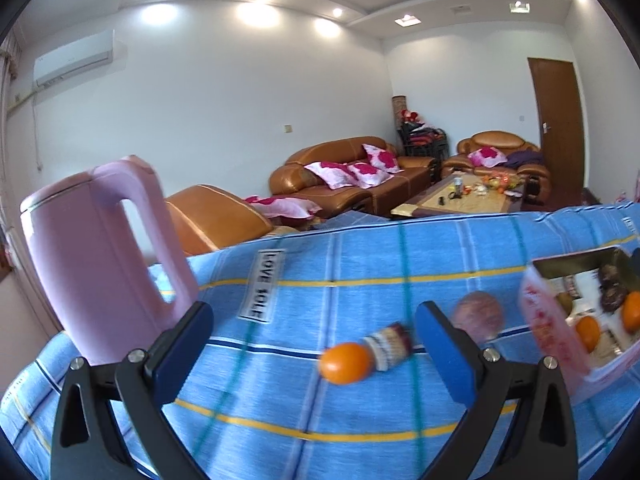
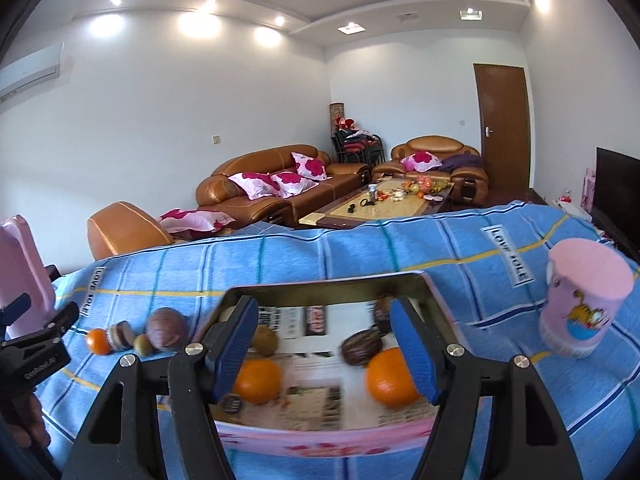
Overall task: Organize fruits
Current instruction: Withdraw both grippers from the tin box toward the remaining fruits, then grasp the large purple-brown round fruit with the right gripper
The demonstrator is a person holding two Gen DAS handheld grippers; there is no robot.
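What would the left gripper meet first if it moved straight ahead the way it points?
Probably the orange lying on the blue cloth, between the open left gripper fingers; depth is unclear.

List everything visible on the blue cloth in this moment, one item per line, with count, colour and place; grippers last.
box: 1, pink outside, paper-lined, near edge of the cloth.
oranges in box: 2, orange, front left and front right.
dark fruits in box: 2, brown-purple, right side, one farther back.
kiwi in box: 1, brown-green, back left.
loose orange: 1, orange, left of the box.
small jar: 1, lying beside the loose orange.
round purple fruit: 1, beside the box.
small green fruit: 1, between jar and purple fruit.
kettle: 1, pink, far left.
cup: 1, pink with cartoon, right.
left gripper: open, empty.
right gripper: open, over the box.
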